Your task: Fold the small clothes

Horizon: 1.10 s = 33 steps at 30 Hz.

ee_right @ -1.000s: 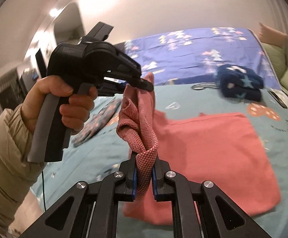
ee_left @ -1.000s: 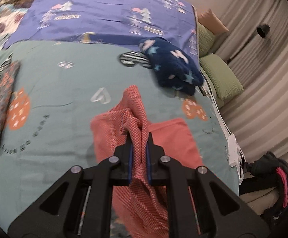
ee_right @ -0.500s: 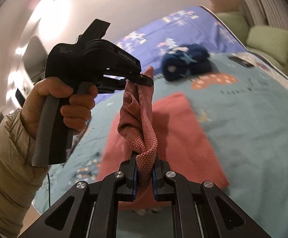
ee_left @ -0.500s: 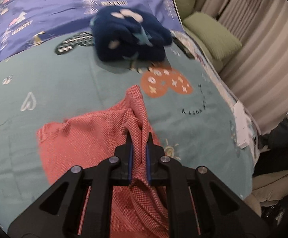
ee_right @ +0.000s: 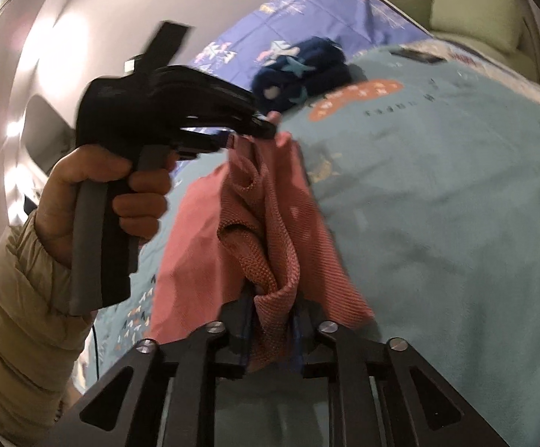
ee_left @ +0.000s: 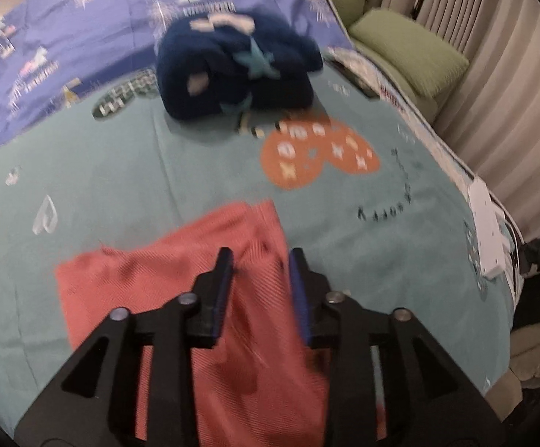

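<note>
In the left wrist view the left gripper point(ee_left: 259, 260) fills the lower middle of the frame with its jaws parted; they have just been opening, and the red cloth point(ee_left: 180, 283) lies under and between them without being pinched. The cloth is spread on the teal bedspread point(ee_left: 158, 171) in the lower left and centre of that frame. Above it, near the top centre, sits a bundle of dark blue clothing point(ee_left: 232, 70) with pale stars, and a purple sheet point(ee_left: 83, 29) covers the upper left. Green cushions point(ee_left: 411, 44) and a pale curtain point(ee_left: 504, 85) take the upper right.

In the right wrist view the right gripper point(ee_right: 272, 320) is at the bottom centre. Its jaws have just been opening too, and a bunched fold of the red cloth point(ee_right: 270, 231) sits between them; the blur hides whether the pads press on it. The cloth rises from there to the centre of the frame, just below the tip of the left gripper point(ee_right: 255, 130). A hand point(ee_right: 98, 193) in a beige sleeve point(ee_right: 16, 316) holds that gripper's handle at the left.
</note>
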Each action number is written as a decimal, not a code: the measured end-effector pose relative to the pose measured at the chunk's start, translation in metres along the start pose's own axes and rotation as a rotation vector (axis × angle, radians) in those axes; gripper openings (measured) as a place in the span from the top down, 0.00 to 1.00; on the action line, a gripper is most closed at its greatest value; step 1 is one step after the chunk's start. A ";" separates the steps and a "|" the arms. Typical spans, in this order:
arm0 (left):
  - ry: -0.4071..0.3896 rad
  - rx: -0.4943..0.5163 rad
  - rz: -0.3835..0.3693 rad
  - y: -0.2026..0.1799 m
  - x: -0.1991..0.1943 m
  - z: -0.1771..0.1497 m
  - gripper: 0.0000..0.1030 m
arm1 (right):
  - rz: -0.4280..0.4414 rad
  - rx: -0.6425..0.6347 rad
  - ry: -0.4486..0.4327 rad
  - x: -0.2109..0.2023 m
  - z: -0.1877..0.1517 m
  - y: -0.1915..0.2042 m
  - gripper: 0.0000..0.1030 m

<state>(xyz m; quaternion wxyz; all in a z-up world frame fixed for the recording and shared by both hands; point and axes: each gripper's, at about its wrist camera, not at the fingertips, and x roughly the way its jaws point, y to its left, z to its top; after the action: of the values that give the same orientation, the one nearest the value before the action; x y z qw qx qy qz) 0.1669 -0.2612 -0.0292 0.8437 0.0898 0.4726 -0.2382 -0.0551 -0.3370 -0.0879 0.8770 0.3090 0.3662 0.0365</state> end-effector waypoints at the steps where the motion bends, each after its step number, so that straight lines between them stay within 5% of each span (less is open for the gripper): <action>1: -0.023 -0.001 0.011 0.002 -0.005 0.002 0.63 | -0.008 0.011 -0.004 -0.003 -0.001 -0.005 0.77; 9: -0.119 -0.001 0.072 0.042 -0.045 -0.022 0.62 | -0.094 0.049 -0.058 -0.031 0.001 -0.031 0.74; 17: -0.081 0.005 0.123 0.076 -0.043 -0.094 0.52 | 0.042 -0.157 -0.050 -0.029 0.001 0.018 0.74; 21: -0.084 0.022 0.201 0.086 -0.017 -0.113 0.36 | -0.194 -0.201 0.050 0.005 -0.009 0.017 0.79; 28: -0.147 0.049 0.241 0.077 -0.041 -0.119 0.36 | -0.241 -0.115 0.018 -0.022 -0.013 -0.005 0.77; 33: -0.172 0.071 0.182 0.066 -0.063 -0.135 0.36 | -0.226 -0.131 -0.008 -0.034 -0.011 0.005 0.77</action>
<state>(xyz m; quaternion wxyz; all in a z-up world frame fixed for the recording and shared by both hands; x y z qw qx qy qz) 0.0692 -0.1331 -0.0538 0.8957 0.1413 0.3796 -0.1837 -0.0858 -0.3374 -0.0702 0.8952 0.2079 0.3922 -0.0401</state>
